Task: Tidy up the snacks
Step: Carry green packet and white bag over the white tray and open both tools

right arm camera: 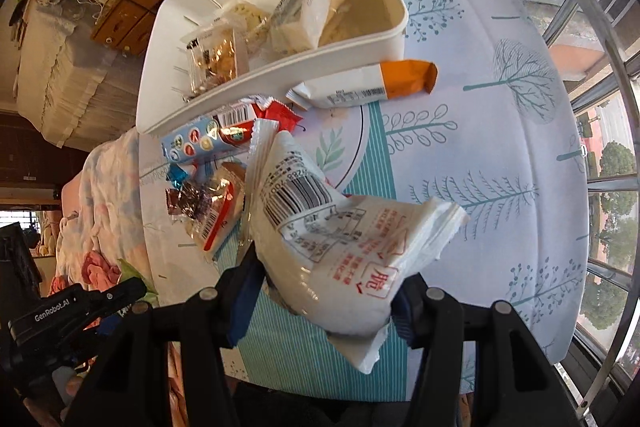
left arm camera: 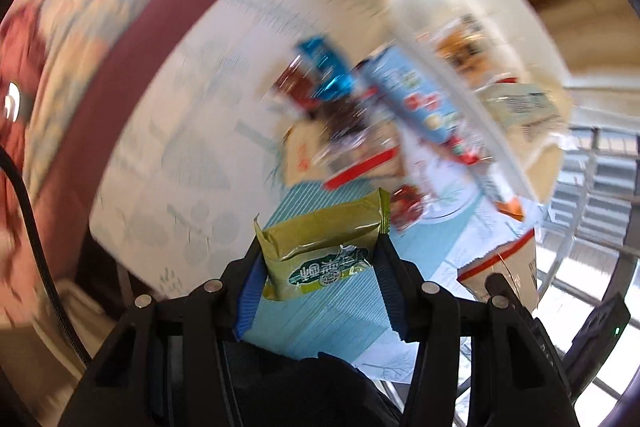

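Note:
My left gripper (left arm camera: 320,263) is shut on an olive-green snack packet (left arm camera: 324,251), held above the table; the left wrist view is blurred by motion. My right gripper (right arm camera: 324,291) is shut on a large white snack bag (right arm camera: 336,239) with a barcode and red print, also lifted off the table. A white storage bin (right arm camera: 360,43) stands at the back of the table with several packets inside. Loose snacks lie in front of the bin: a white-and-orange packet (right arm camera: 368,87), a blue tube-like pack (right arm camera: 192,143) and a red packet (right arm camera: 276,115).
The round table (right arm camera: 500,107) has a white cloth with teal tree prints and a striped mat (right arm camera: 288,339). Window bars (right arm camera: 592,39) run along the right. A floral blanket (right arm camera: 104,211) lies to the left. The left gripper's body (right arm camera: 60,315) shows at the lower left.

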`<state>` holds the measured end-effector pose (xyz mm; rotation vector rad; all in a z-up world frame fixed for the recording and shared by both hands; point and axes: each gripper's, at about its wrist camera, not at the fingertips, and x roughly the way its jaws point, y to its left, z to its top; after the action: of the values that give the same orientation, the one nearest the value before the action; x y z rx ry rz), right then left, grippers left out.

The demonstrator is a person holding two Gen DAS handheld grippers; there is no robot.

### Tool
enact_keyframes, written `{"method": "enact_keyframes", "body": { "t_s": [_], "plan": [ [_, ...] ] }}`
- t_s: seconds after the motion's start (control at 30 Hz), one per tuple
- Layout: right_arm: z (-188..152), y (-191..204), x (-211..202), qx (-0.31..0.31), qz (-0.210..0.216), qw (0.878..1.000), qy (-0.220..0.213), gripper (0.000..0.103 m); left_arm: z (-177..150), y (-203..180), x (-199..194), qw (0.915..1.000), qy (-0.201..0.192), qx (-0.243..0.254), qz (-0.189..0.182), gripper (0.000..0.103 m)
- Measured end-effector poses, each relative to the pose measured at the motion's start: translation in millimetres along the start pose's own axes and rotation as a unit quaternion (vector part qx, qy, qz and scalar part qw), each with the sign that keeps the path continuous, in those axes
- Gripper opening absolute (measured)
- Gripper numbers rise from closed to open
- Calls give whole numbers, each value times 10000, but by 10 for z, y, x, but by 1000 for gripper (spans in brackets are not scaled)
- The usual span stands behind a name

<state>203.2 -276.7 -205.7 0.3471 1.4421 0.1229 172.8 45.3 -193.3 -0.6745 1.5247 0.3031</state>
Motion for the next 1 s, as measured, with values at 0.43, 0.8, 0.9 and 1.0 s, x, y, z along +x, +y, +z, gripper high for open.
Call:
{"method": "enact_keyframes", "body": {
  "t_s": [0.43,0.8,0.9,1.0],
  "plan": [
    [312,319,-520,-159,-5,9923,-1229,57,399,-582,-583,9851,-933,1413,-294,50],
    [474,497,-451,-588,-13,9763,-2085,57,568,-868,-592,9574,-1769,2170,-700,50],
    [541,509,-402,-695,-11,9715,-2267,57,611,-909,-531,9483,-1983,2354,-775,50],
    [588,509,-360,-805,-10,9673,-2404,58,661,-935,-448,9417,-2092,2482,-891,50]
  ]
}}
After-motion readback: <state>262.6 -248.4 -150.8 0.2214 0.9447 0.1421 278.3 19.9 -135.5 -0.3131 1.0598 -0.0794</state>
